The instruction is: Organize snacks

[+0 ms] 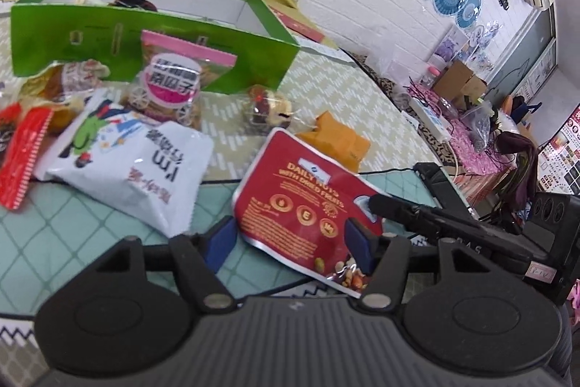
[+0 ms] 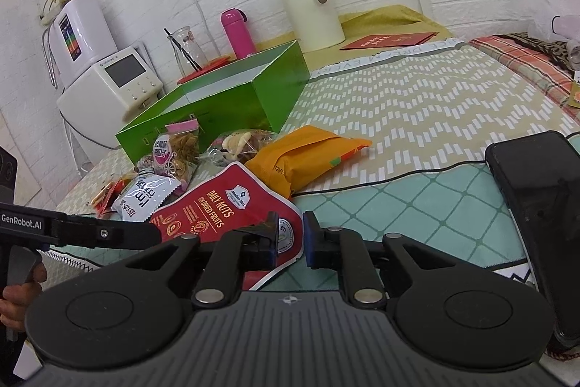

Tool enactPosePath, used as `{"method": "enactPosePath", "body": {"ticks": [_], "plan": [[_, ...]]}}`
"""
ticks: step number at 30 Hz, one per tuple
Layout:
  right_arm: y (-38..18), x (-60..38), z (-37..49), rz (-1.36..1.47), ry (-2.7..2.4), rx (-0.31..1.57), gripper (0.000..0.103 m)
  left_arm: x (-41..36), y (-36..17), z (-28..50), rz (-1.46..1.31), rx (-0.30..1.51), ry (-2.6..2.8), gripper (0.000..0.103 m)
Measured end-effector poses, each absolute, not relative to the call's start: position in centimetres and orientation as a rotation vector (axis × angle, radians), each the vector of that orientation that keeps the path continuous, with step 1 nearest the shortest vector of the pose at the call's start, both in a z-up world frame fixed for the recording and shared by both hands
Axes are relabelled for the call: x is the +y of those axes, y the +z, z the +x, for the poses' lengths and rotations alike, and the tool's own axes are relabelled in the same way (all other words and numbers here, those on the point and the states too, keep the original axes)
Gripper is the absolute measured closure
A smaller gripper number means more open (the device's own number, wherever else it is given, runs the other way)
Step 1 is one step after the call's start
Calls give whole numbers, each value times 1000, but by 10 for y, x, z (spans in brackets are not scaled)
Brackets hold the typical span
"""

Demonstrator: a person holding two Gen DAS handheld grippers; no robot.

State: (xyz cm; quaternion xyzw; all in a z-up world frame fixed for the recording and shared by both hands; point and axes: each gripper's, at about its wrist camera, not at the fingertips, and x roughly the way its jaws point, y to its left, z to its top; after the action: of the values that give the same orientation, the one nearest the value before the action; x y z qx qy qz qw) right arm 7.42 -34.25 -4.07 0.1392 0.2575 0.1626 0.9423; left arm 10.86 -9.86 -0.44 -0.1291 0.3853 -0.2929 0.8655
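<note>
**Red nut pouch between two grippers**

The red nut pouch [image 1: 308, 202] lies flat on the teal quilted mat [image 1: 72, 234], directly ahead of the left gripper [image 1: 290, 242]. That gripper is released — its blue pads stand wide on either side of the pouch's near end, not pressing it.

The right gripper [image 2: 291, 238] straddles the pouch's corner [image 2: 217, 205] (the one with the round white seal): its left pad overlaps that corner, its right pad stands clear over the mat, and a gap shows between them. Whether anything is pinched I cannot tell from either view. A hand [image 2: 16, 296] holds the left gripper's handle at the lower left of the right wrist view.

Beyond the left gripper, to its left, rests a white snack bag [image 1: 134, 169], with a red striped packet [image 1: 25, 155] further left. Straight ahead stands a clear bag with a pink label [image 1: 170, 86], leaning against the green box [image 1: 145, 49] — open-topped, with something dark inside. An orange packet [image 2: 304, 155] lies just past the pouch, ahead of the right gripper, touching its far edge.
</note>
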Motion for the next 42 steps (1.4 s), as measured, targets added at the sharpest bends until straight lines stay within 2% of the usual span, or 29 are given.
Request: {"method": "enactPosePath", "body": {"ticks": [2, 3, 4, 5, 7, 10, 26, 42], "plan": [[-40, -343, 75, 287, 332, 525, 77, -102, -5, 112, -283, 811, -620, 56], [-41, -343, 75, 288, 333, 525, 78, -103, -6, 114, -290, 810, -620, 57], [-41, -344, 75, 290, 332, 525, 80, -103, -6, 116, -295, 812, -615, 65], [-41, -343, 75, 288, 329, 525, 82, -103, -6, 118, -302, 812, -614, 69], [-40, -343, 75, 279, 317, 523, 93, -101, -8, 121, -326, 821, -615, 76], [-42, -345, 74, 301, 309, 519, 96, -97, -10, 124, -372, 839, -616, 80], [10, -328, 52, 263, 330, 390, 99, -64, 33, 107, -420, 716, -669, 82], [60, -295, 122, 233, 371, 295, 99, -30, 74, 167, -441, 585, -627, 82]]}}
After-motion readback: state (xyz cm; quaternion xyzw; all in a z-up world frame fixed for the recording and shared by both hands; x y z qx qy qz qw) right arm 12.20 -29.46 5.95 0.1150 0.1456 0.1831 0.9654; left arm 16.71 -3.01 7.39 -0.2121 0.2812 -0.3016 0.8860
